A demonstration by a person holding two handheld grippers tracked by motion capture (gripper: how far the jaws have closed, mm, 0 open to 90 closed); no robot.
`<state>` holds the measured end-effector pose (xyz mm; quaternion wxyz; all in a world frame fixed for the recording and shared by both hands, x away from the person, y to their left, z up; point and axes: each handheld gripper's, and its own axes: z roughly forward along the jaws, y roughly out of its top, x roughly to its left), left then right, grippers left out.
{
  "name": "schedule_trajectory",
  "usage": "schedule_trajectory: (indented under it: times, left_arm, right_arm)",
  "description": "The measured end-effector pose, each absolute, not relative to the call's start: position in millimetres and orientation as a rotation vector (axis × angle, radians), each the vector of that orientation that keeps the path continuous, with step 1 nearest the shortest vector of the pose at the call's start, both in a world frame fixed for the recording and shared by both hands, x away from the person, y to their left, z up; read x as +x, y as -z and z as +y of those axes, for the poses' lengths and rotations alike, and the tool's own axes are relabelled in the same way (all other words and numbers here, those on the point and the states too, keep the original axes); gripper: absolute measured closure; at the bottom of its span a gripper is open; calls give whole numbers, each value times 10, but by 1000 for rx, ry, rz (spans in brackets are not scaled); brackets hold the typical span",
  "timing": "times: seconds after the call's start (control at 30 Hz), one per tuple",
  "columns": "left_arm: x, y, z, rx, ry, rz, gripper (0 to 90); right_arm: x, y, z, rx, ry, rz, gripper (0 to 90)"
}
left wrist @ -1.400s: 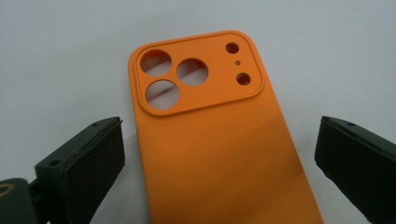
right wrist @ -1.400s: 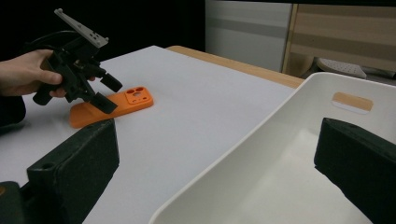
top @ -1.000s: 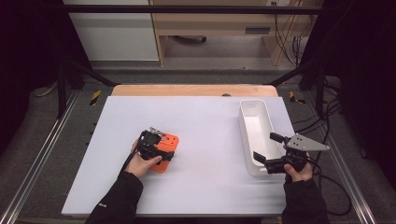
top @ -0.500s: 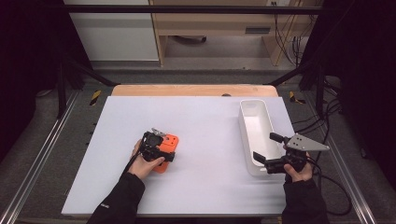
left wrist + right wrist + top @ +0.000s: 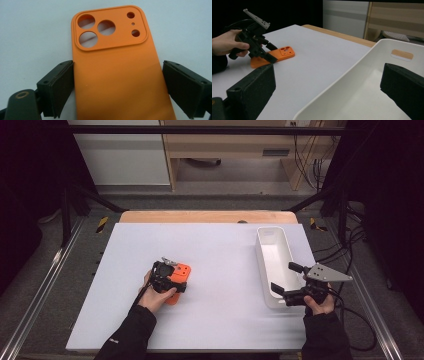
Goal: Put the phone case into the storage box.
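An orange phone case (image 5: 117,67) lies back-up on the white table (image 5: 220,250), left of its middle, and the left tool (image 5: 117,87) stands straight over its lower half with one jaw at each long edge. The jaw on the left of the left gripper view touches the case's edge; the one on the right stands just clear of the other edge, so the case is between the jaws but not yet clamped. The jaws have just been closing in on it: a second ago they stood wider, while the left hand (image 5: 157,295) kept its place and the case lay where it lies now. The right tool (image 5: 292,282) hangs spread and empty at the near end of the white bin (image 5: 272,252), one jaw over the bin's inside and one outside its wall; it has not shifted either. The bin stands along the table's right side, well apart from the case, with bare tabletop between them and nothing lying in the gap.
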<state>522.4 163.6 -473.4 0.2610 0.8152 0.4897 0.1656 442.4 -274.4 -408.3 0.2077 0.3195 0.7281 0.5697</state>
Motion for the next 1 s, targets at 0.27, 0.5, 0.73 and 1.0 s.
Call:
schedule_trajectory:
  times: [0.27, 0.5, 0.73, 1.0]
  left_arm:
    - [5229, 4724, 1647, 2203, -441, 1329, 123]
    - [5214, 4686, 1646, 2209, -450, 1307, 128]
    - [5179, 4581, 1652, 2180, -463, 1283, 131]
    - [5138, 4464, 1678, 2150, -466, 1256, 131]
  right_arm:
    - [4426, 4082, -2747, 884, -1587, 2027, 5]
    - [4424, 4078, -2750, 882, -1591, 2026, 5]
    - [4423, 4077, -2752, 880, -1592, 2026, 5]
    - [4421, 4073, -2755, 880, -1592, 2026, 5]
